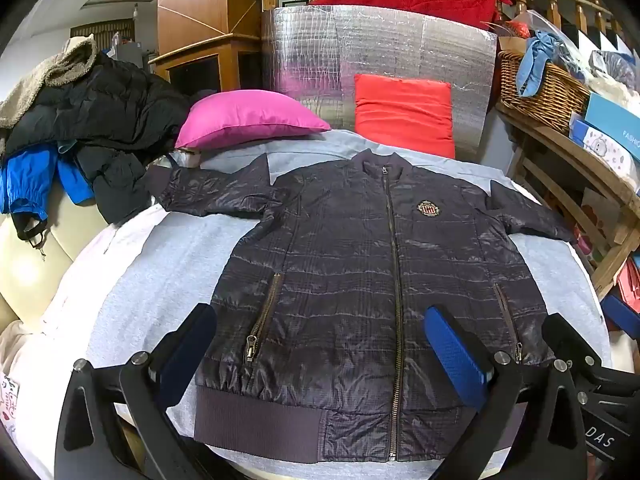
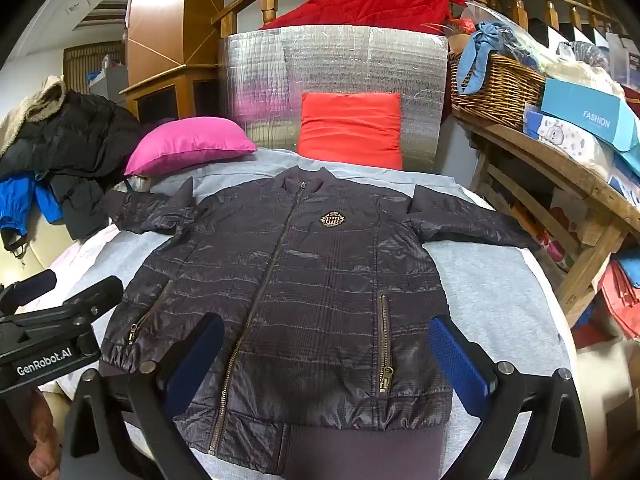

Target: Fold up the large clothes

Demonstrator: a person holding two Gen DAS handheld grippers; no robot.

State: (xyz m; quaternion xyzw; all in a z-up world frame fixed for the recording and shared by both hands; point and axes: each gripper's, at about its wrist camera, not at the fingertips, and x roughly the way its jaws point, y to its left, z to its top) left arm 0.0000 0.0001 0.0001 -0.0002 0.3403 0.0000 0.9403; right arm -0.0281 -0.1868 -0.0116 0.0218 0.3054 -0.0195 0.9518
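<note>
A dark quilted jacket lies flat and front up on a grey cloth-covered surface. It is zipped, with both sleeves spread sideways and the collar at the far end. My left gripper hovers over the jacket's near hem, left of the zip, open with nothing between its blue pads. My right gripper hovers over the hem by the right pocket zip, also open and holding nothing. In the right wrist view the left gripper shows at the left edge. The right gripper shows at the right edge of the left wrist view.
A pink pillow and a red pillow lean on a silver foil board behind the jacket. Dark coats are piled at the left. A wooden shelf with a wicker basket and boxes stands at the right.
</note>
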